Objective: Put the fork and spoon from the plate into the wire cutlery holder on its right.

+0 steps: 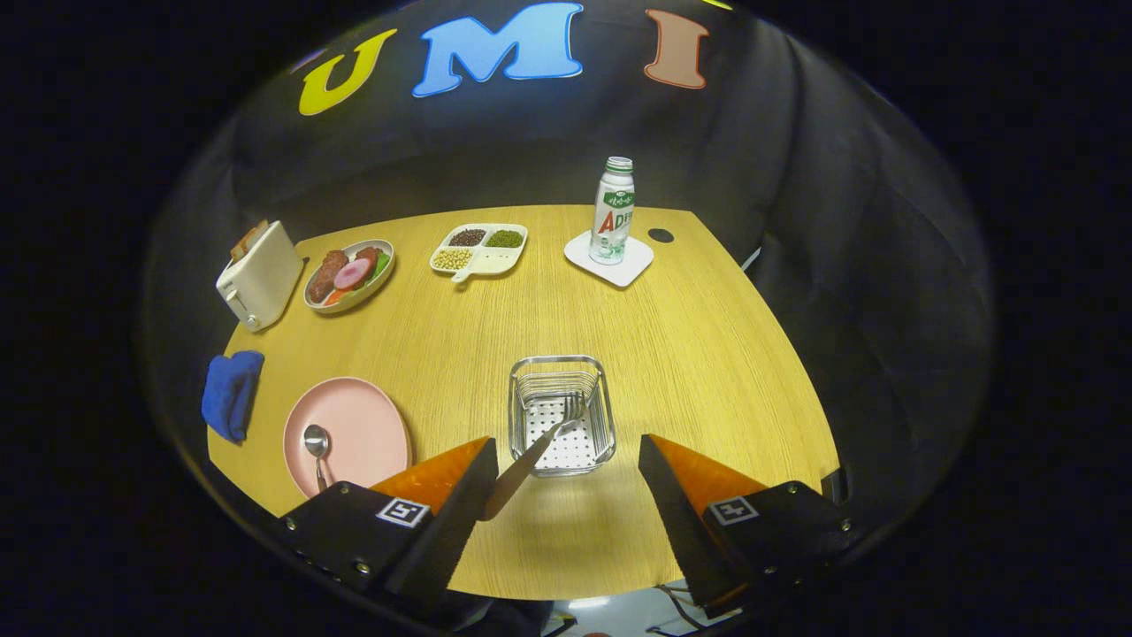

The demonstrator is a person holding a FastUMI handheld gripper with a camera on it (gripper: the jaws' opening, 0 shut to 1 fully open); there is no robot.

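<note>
Now: table [707,354] with plate [354,425] left, holder [561,414] just ahead of gripper [566,473]. Fingers wide apart, pressing nothing. Fork [539,447] leans in holder, handle by left finger: looks released. Spoon [317,447] on plate; next move likely swings left for it.

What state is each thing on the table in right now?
Gripper: fingers open, holding nothing.
Fork: tines in the wire cutlery holder, handle leaning out against one finger.
Spoon: lying on pink plate.
Bottle: upright, capped, on coaster.
Toaster: bread in slot.
</note>
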